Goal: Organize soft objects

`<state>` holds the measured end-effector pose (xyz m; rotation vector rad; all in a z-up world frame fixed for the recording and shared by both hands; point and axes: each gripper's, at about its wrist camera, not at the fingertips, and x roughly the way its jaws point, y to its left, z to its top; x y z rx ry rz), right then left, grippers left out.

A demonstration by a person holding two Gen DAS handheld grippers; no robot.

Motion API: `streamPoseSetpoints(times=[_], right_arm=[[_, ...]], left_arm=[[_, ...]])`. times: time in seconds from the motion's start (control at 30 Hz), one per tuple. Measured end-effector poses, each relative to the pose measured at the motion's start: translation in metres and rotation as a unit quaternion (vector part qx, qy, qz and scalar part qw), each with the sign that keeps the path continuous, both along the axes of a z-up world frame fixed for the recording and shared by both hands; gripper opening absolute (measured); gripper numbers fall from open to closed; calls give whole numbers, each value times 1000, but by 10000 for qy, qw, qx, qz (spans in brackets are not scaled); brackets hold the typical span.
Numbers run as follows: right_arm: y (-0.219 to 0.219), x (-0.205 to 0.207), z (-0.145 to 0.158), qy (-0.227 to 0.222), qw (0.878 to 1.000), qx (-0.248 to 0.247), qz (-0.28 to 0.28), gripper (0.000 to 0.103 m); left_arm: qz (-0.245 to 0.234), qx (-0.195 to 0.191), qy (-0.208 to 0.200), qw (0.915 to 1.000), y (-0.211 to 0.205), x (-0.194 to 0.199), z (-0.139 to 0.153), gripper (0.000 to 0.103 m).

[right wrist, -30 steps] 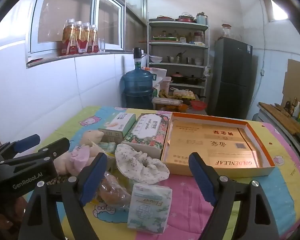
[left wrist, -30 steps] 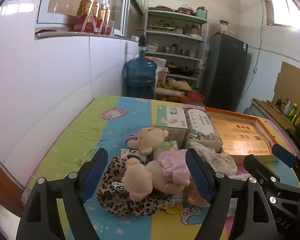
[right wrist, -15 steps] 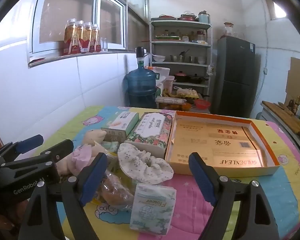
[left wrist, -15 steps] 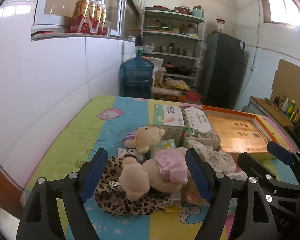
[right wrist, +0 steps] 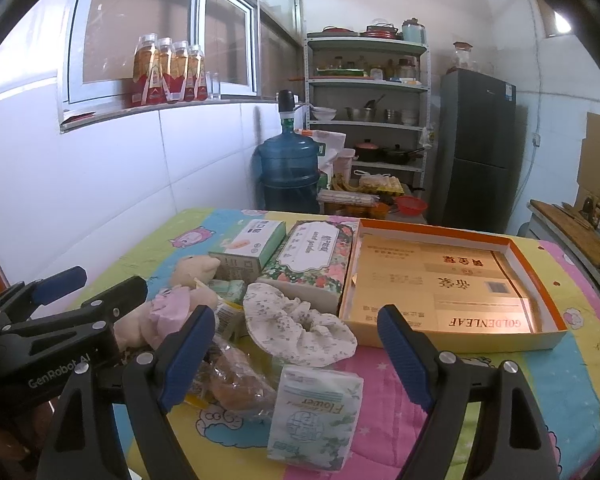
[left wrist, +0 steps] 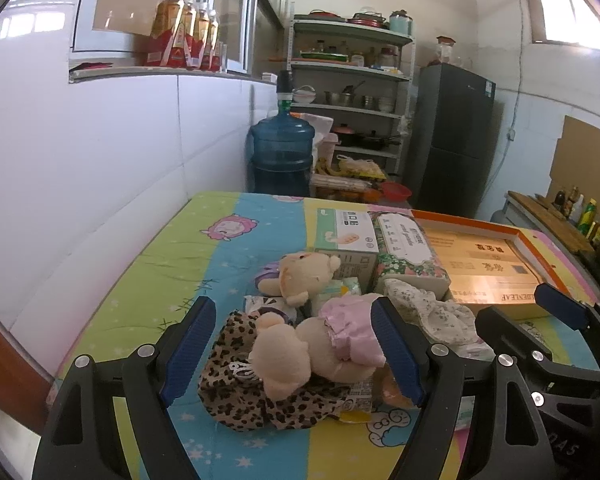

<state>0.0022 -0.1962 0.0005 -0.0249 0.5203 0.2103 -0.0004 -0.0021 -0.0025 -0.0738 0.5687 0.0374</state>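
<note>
While both tools hang above the near edge of the table [right wrist: 580, 364], nothing has been picked up yet. The left gripper [left wrist: 290, 354] has its fingers spread wide, empty, and framed right around the plush doll [left wrist: 320, 344] in the pink dress, which lies on its side atop a leopard-print cloth [left wrist: 236, 392]. That looks like the first target. A second plush doll [left wrist: 304, 276] leans against the tissue boxes behind it. The right gripper [right wrist: 296, 356] is released too, holding nothing, lined up over the floral cloth cap [right wrist: 300, 328] and a pack of tissues [right wrist: 316, 412] lying just short of it.

Everything soft is heaped together toward the near left corner, so the empty orange-rimmed box [right wrist: 548, 336] on the right side reads as the likely destination. Two tissue boxes [right wrist: 308, 256] stand side by side against its left wall.

Watch the clutter, though: a wrapped bread bag [right wrist: 232, 384] sits close against the doll and the cloth, and small packets are wedged beneath. A low grasp could drag the leopard cloth along with the doll. The two grippers are also close beside each other, with little room to swing.
</note>
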Motion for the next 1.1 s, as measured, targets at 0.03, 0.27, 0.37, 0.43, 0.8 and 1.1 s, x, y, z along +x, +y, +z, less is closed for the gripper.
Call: streamPoseSetpoints(times=[0.03, 0.27, 0.37, 0.43, 0.8, 1.1], right_arm=[[0, 0, 0, -2, 10000, -2, -1, 84], [2, 1, 1, 17, 10000, -2, 29, 84], [3, 1, 1, 17, 10000, -1, 36, 84], [4, 1, 1, 14, 10000, -1, 47, 84], [4, 1, 2, 18, 10000, 2, 47, 84], [4, 1, 2, 21, 10000, 0, 47, 84]], left_arm=[[0, 0, 1, 10000, 0, 0, 0, 81], [0, 5, 1, 10000, -1, 0, -1, 81], [6, 14, 0, 10000, -1, 0, -1, 81], [3, 8, -2, 10000, -1, 0, -1, 81], [0, 13, 6, 10000, -1, 0, -1, 81], [-2, 16, 9, 10000, -2, 0, -3, 81]])
